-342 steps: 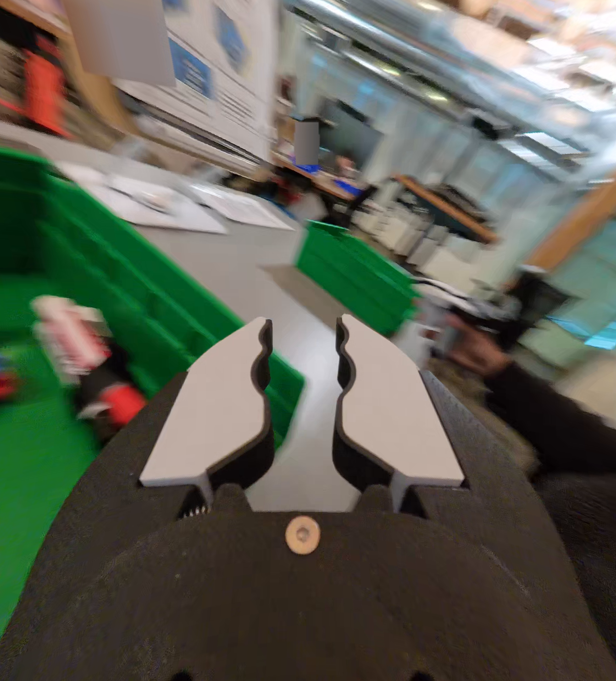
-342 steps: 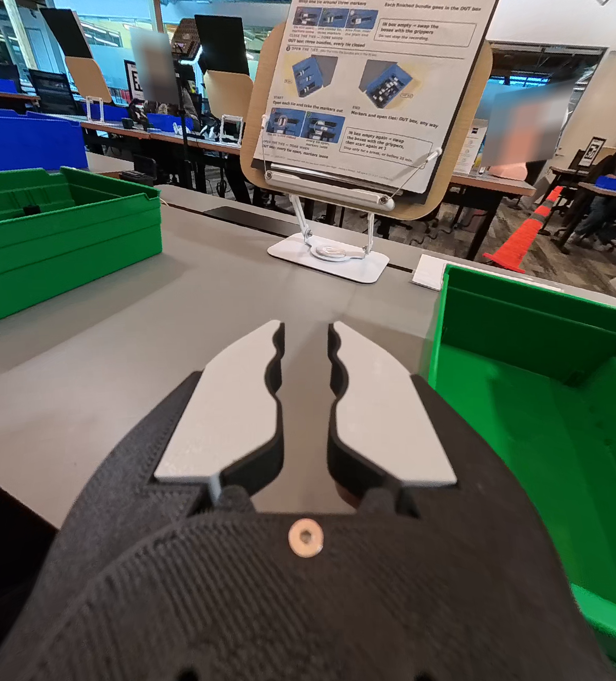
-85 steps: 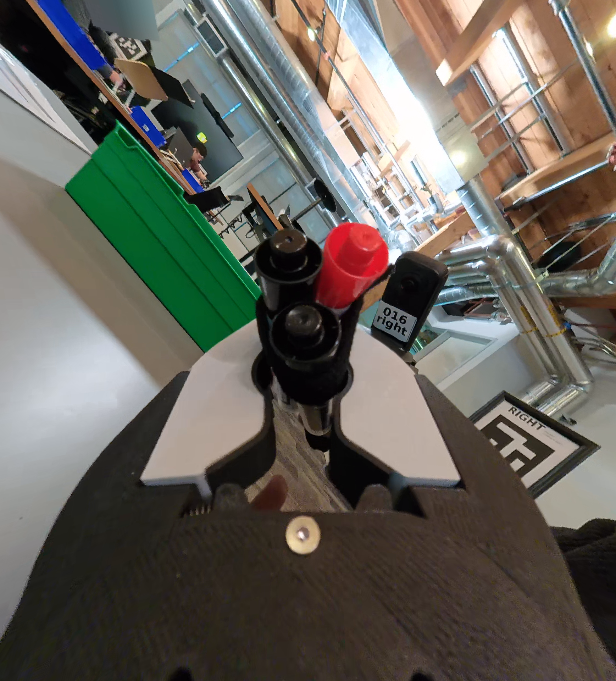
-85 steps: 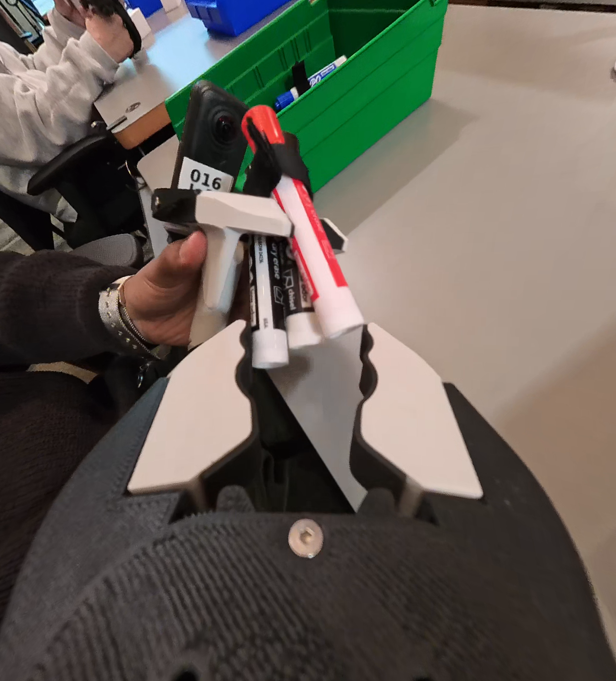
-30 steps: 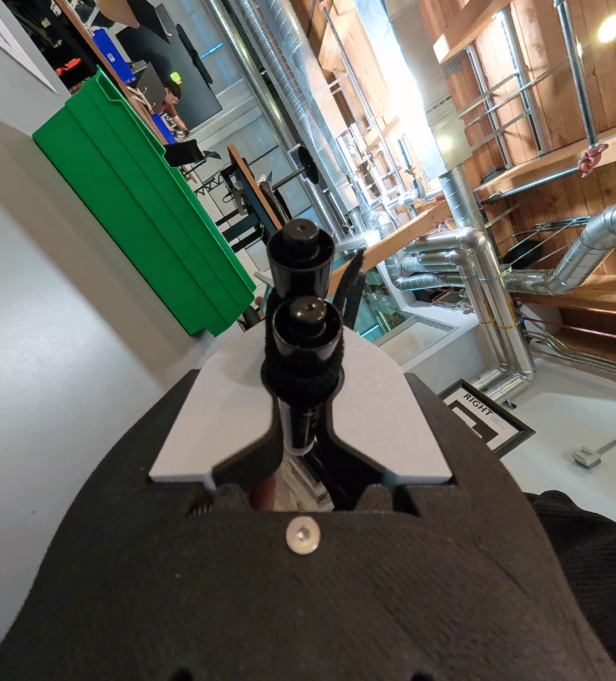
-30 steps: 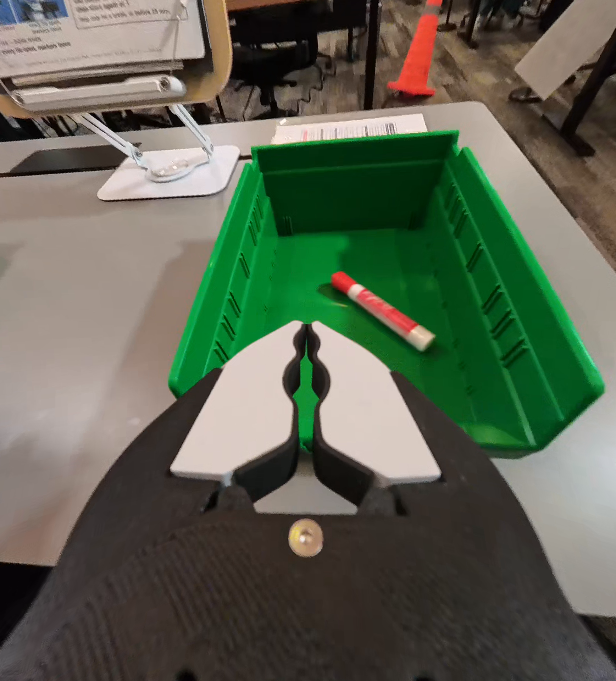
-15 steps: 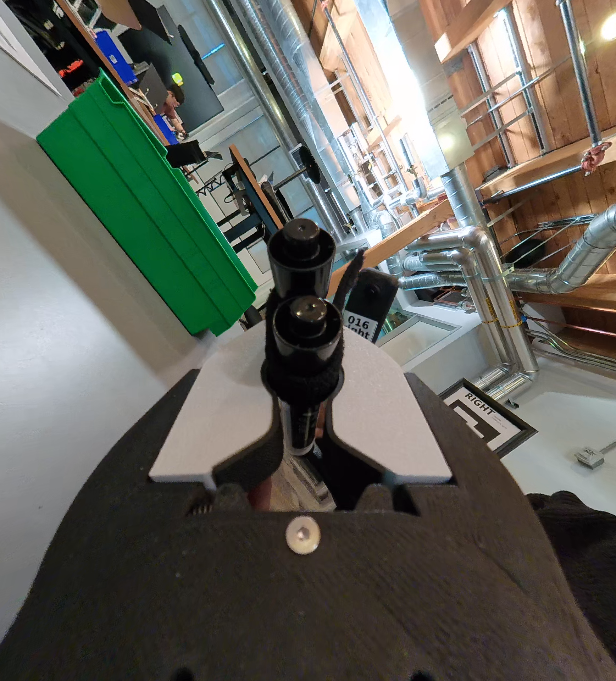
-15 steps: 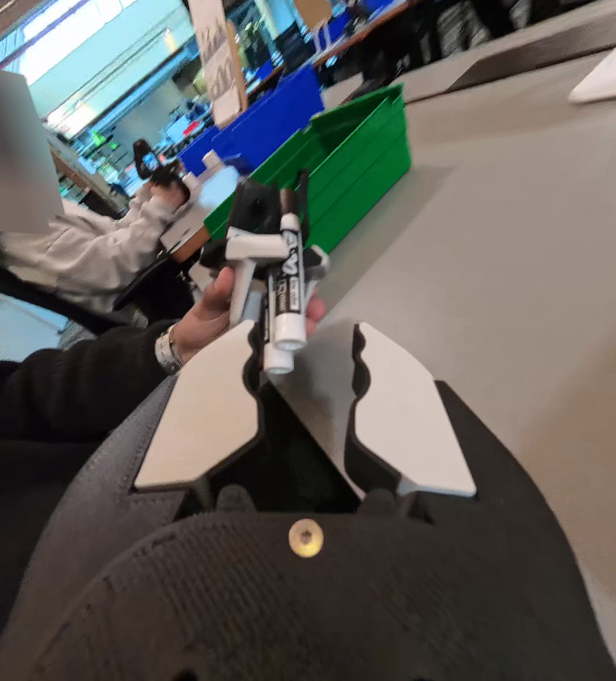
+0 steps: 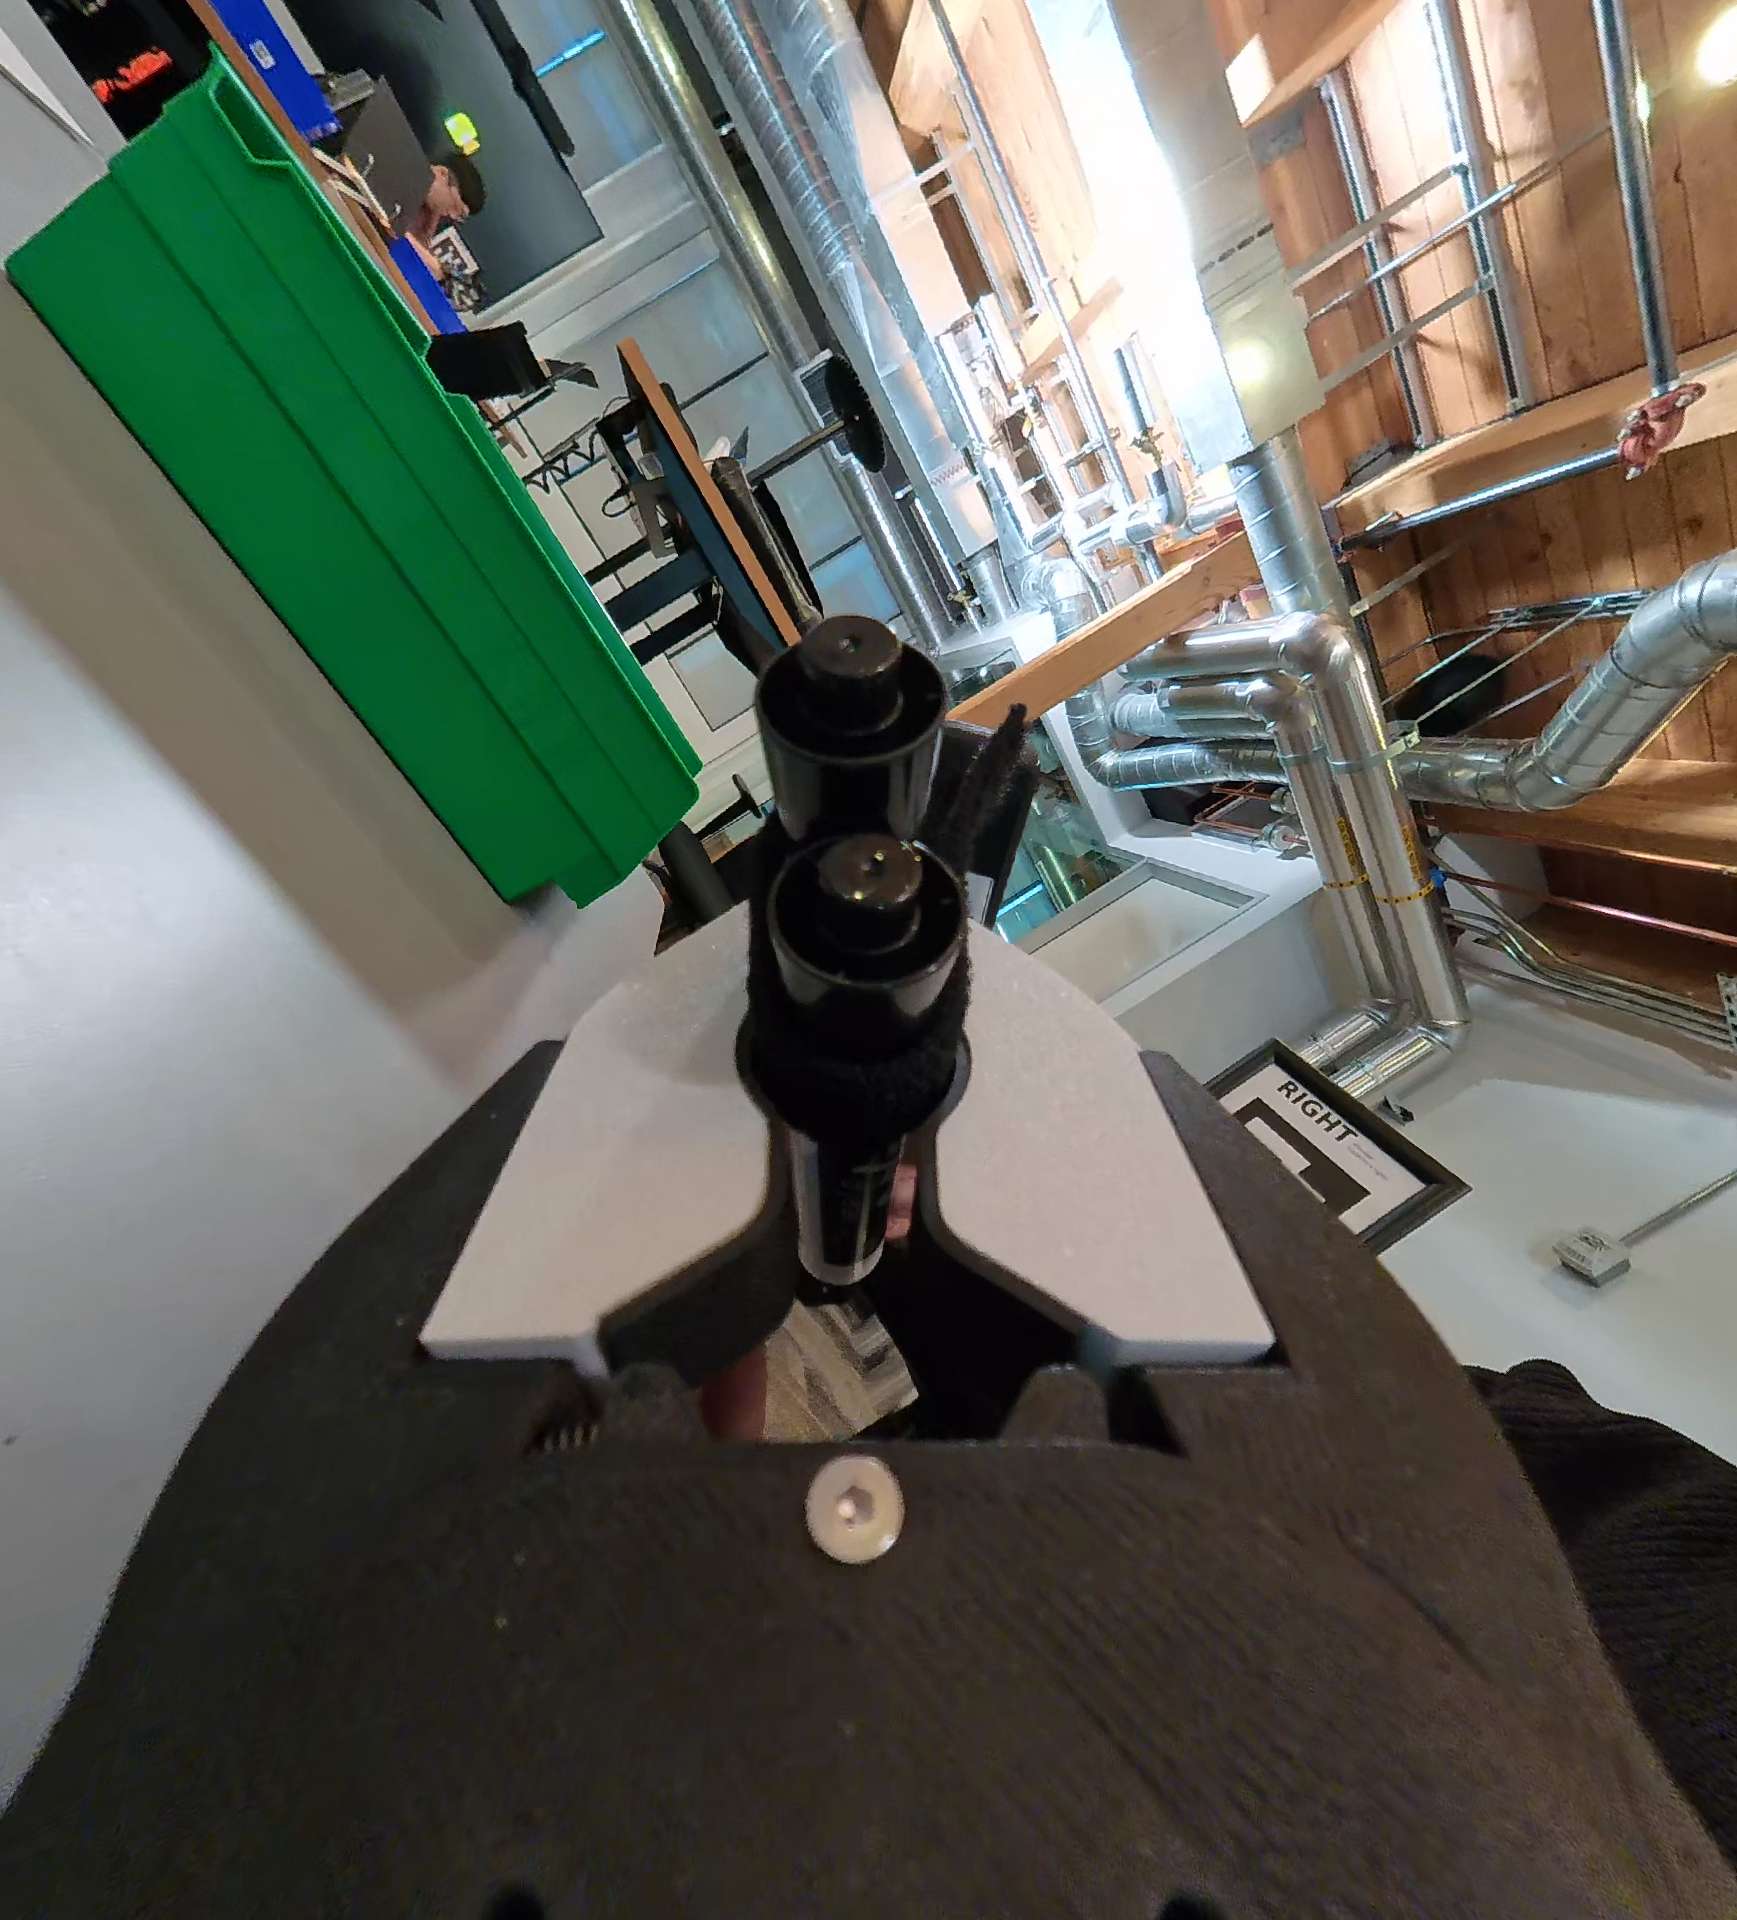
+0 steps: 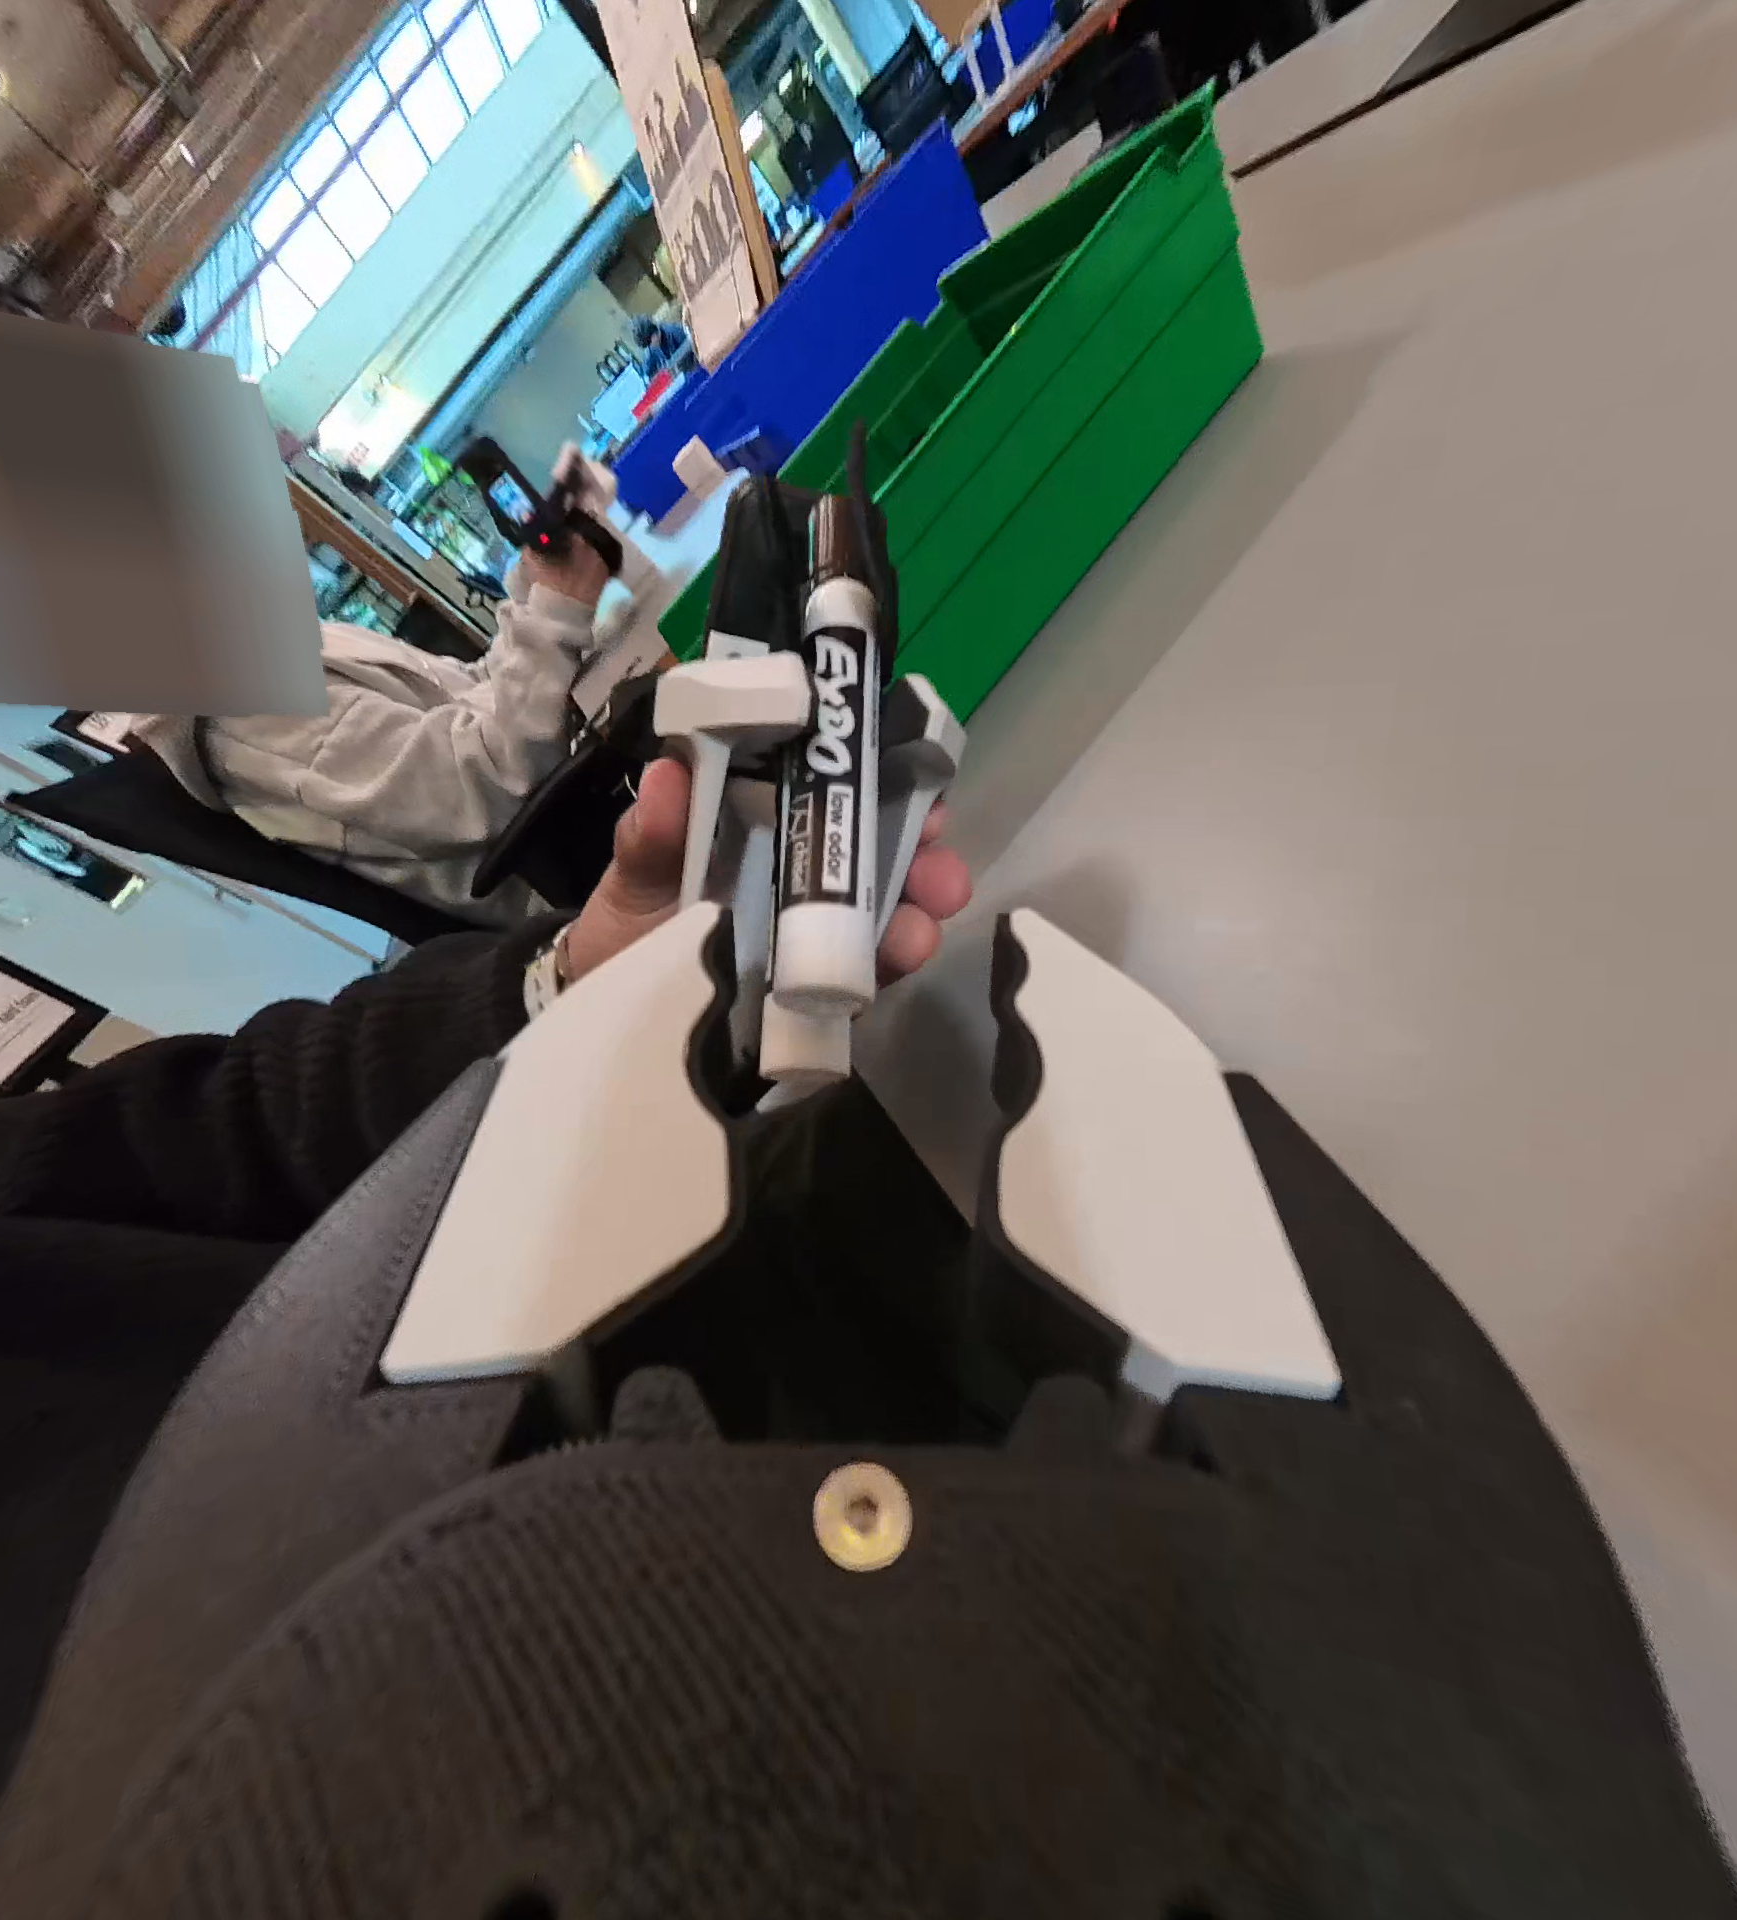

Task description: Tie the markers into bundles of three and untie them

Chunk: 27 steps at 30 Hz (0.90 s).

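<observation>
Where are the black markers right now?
The black markers sit clamped in the left gripper, banded by a black strap; in the right wrist view they hang just ahead of the open right gripper.

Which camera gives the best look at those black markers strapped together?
The right wrist view: the black markers show side-on along their length, held in the left gripper. The left wrist view shows only their caps end-on.

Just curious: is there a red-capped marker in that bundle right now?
No, the left gripper holds only two black-capped markers wrapped in a black strap.
</observation>
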Tool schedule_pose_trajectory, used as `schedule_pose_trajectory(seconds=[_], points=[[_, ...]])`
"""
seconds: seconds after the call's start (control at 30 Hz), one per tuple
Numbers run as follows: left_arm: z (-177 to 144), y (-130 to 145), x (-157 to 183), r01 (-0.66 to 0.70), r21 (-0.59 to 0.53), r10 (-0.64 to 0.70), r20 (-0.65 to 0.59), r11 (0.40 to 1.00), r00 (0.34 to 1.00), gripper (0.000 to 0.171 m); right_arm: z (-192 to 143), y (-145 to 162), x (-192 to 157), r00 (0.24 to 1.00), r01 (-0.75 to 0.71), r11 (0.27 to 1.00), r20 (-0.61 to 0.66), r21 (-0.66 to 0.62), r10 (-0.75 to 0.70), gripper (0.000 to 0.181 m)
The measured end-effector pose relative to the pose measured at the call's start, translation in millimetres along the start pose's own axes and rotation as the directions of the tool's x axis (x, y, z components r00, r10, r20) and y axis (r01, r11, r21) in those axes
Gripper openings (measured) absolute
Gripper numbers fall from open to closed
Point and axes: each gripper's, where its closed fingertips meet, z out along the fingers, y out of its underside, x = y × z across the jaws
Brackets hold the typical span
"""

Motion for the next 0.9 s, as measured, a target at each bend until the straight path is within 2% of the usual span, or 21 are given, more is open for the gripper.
schedule_pose_trajectory(seconds=[0.1,0.2,0.5,0.6,0.9], points=[[1,2,-2,0.008,-0.006,-0.008,0.004,1.000,1.000,0.020,7,9,1,1.000,0.022,0.999,-0.020,-0.043,-0.023,0.041],[0,2,-4,0.014,0.000,-0.014,0.016,1.000,1.000,0.020,9,10,-2,1.000,0.028,0.999,-0.010,-0.047,-0.028,0.020],[1,-4,-18,0.133,0.052,-0.135,0.033,0.990,0.990,0.020,-1,-10,11,0.997,-0.074,0.996,-0.021,0.053,0.076,0.020],[3,-11,-26,0.196,0.080,-0.198,0.017,0.977,0.980,0.020,-6,-28,23,0.994,-0.096,0.989,-0.038,0.116,0.101,0.020],[3,-3,-34,0.213,0.043,-0.215,0.062,0.976,0.975,0.018,-34,-52,39,0.987,-0.146,0.958,-0.033,0.249,0.159,0.019]])
